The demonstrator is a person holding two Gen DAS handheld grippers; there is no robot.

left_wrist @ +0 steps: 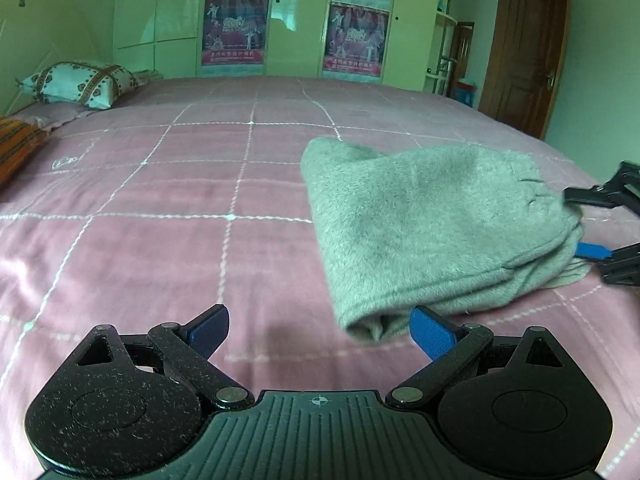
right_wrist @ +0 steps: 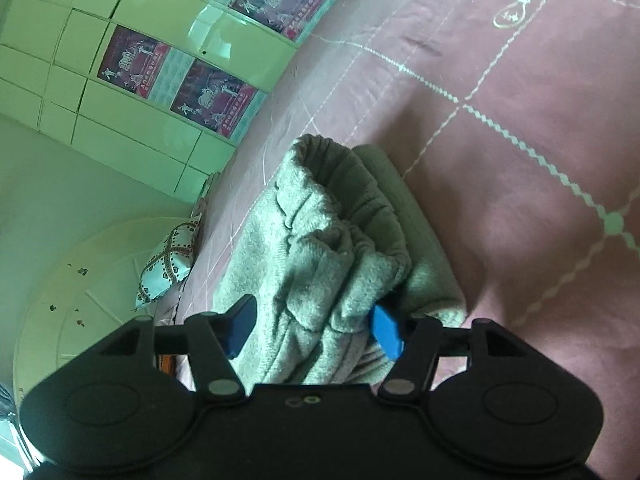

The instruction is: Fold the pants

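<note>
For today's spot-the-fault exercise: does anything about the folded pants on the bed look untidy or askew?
Yes. The pants are folded, but the waistband end is bunched and gaping, not flat, with the right gripper straddling that end. The bed looks smooth.

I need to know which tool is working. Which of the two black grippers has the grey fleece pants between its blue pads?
The right gripper: the folded grey fleece pants sit between its pads. The left gripper is open over the pink bedspread.

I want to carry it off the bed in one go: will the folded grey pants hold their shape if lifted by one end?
Probably not: the grey pants look soft and fleecy, and the layers sag. The bunched waistband suggests they would droop and unfold. Likely light.
</note>
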